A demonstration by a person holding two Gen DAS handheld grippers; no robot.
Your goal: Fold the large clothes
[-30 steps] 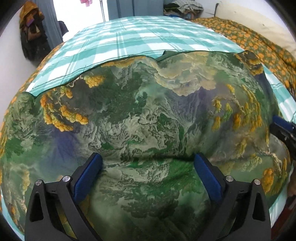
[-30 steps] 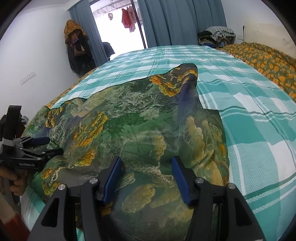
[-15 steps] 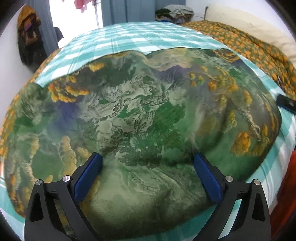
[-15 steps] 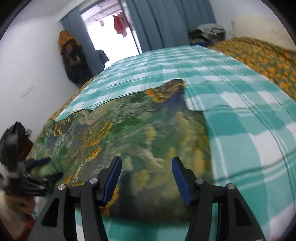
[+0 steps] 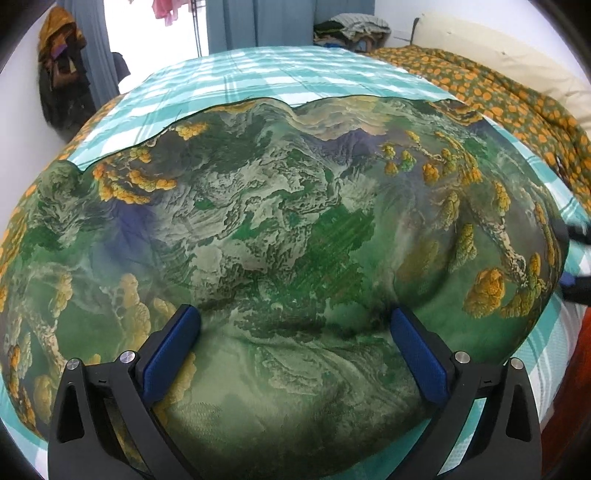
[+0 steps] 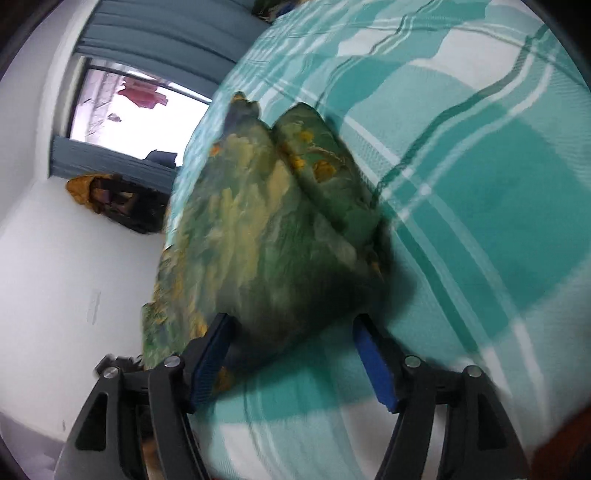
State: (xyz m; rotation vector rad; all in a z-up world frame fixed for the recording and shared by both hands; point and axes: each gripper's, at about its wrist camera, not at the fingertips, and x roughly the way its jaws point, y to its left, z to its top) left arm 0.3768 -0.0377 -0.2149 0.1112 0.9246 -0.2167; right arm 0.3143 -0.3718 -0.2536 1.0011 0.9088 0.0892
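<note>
Right wrist alone shows garment corner, window.

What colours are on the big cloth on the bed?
Green cloth with yellow-orange trees, like a landscape painting; clearest in the left wrist view.

Location: a home bedroom. Indicators: a bed with a teal checked sheet, an orange-flowered blanket, blue-grey curtains, clothes hung on the wall, and laundry drying outside the doorway.
</note>
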